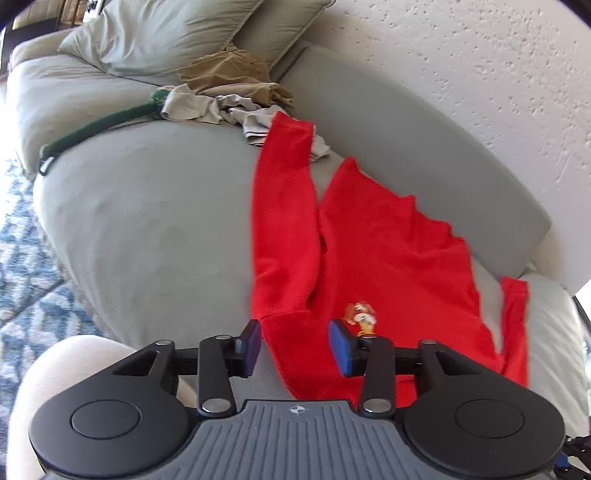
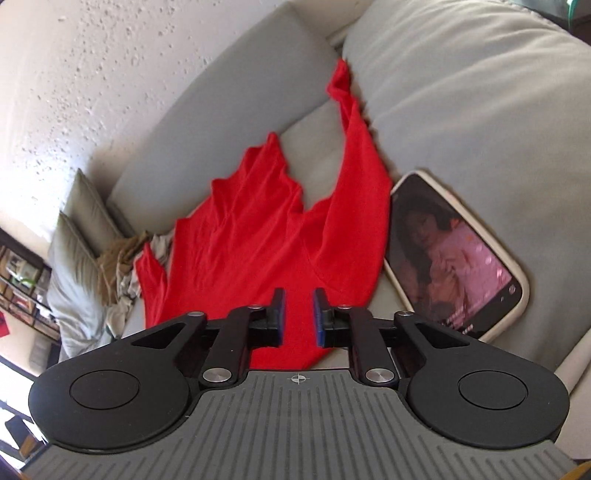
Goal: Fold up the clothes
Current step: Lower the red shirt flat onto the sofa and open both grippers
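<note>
So there's a red shirt (image 1: 388,251) spread out on a grey couch (image 1: 147,221), lying mostly flat with the far edge rumpled up against the backrest. One long sleeve (image 1: 284,206) runs away from the camera toward a heap of other laundry, and the other sleeve (image 2: 354,122) climbs up into the crease between the cushions. There's a small orange-and-white print (image 1: 360,317) on the shirt, close to the left gripper.

The left gripper (image 1: 293,345) hangs right over the near edge of the shirt with its jaws partly apart. The blue pads (image 1: 338,345) aren't pinching anything; red fabric just shows in the gap below them. Same story with the right gripper (image 2: 299,317): jaws a bit open, narrower gap than the left, sitting over the shirt's near edge and not clamped on it as far as I can see.

Further back in the left view sits the laundry heap: a tan garment (image 1: 229,77), a crumpled light grey one (image 1: 221,110), and a green strap (image 1: 99,125) trailing across the seat. A couple of pillows (image 1: 166,33) lean in the corner. A phone (image 2: 454,254) in a pale case lies screen up just beside the shirt on the right, with a video showing. Blue patterned rug (image 1: 26,258) on the floor, textured white wall (image 1: 480,74) behind the couch.
</note>
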{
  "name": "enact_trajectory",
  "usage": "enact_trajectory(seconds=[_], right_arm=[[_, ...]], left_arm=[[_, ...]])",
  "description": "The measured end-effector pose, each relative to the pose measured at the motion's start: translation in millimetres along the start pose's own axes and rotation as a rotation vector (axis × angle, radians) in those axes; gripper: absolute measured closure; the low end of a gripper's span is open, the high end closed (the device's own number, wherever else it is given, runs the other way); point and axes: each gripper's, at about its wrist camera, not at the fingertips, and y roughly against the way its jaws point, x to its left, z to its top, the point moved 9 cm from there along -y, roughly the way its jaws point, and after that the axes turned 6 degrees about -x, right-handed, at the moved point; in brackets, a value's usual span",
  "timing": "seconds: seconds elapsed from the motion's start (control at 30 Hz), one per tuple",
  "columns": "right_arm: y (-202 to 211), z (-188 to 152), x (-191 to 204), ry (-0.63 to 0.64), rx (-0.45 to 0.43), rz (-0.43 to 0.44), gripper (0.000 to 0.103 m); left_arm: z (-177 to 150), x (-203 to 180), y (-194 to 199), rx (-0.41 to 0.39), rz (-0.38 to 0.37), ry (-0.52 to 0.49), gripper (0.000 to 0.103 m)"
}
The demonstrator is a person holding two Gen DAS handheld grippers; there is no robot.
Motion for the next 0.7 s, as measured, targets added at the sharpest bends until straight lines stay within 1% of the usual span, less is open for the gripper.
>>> enact_trajectory(seconds=[0.03, 0.07, 0.13, 0.23, 0.27, 0.33, 0.4, 0.43, 0.47, 0.5, 0.57, 0.67, 0.7], right_arm=[[-1.5, -6.2, 1.2, 0.006, 0.015, -0.002, 0.061], [-3.1, -11.7, 2.7, 0.011, 0.029, -0.002, 0.057], [-7.7, -19.5, 5.2, 0.012, 0.056, 0.004, 0.056], [-15.2, -30.7, 7.3, 0.010, 0.097, 0.010, 0.051], [-17.5, -33.9, 7.5, 0.009, 0.108, 0.010, 0.051], [-20.1, -37.9, 6.3, 0.012, 0.115, 0.002, 0.051], [-20.0, -40.8, 7.2, 0.043, 0.110, -0.012, 0.056], [-18.3, -40.2, 9.8, 0.075, 0.094, -0.022, 0.066], [-15.6, -38.3, 14.4, 0.115, 0.068, -0.028, 0.078], [-12.8, -36.3, 19.1, 0.154, 0.043, -0.035, 0.081], [-11.6, -33.1, 32.3, 0.223, 0.020, -0.025, 0.081], [-27.1, -37.9, 51.7, 0.299, 0.068, -0.003, 0.081], [-33.5, -41.5, 55.3, 0.325, 0.082, -0.006, 0.081]], left_arm=[[-2.6, 0.6, 1.4, 0.007, 0.008, -0.007, 0.060], [-5.5, 0.6, 2.5, 0.013, 0.006, -0.010, 0.059], [-11.3, 0.8, 4.6, 0.026, 0.003, -0.017, 0.058], [-26.1, -1.6, -1.8, 0.054, -0.003, -0.024, 0.058], [-29.9, -3.6, -3.1, 0.053, -0.006, -0.037, 0.059], [-33.5, -11.5, 0.0, 0.009, -0.009, -0.105, 0.062], [-32.8, -23.7, 6.5, -0.058, -0.016, -0.184, 0.064], [-31.1, -30.3, 10.3, -0.092, -0.030, -0.217, 0.066], [-29.5, -39.0, 12.3, -0.120, -0.050, -0.248, 0.067], [-30.0, -47.8, 11.4, -0.126, -0.069, -0.275, 0.067], [-32.4, -64.8, 8.1, -0.126, -0.104, -0.325, 0.066], [-45.5, -83.2, -7.4, -0.082, -0.143, -0.372, 0.064], [-53.7, -86.5, -15.1, -0.050, -0.138, -0.397, 0.064]])
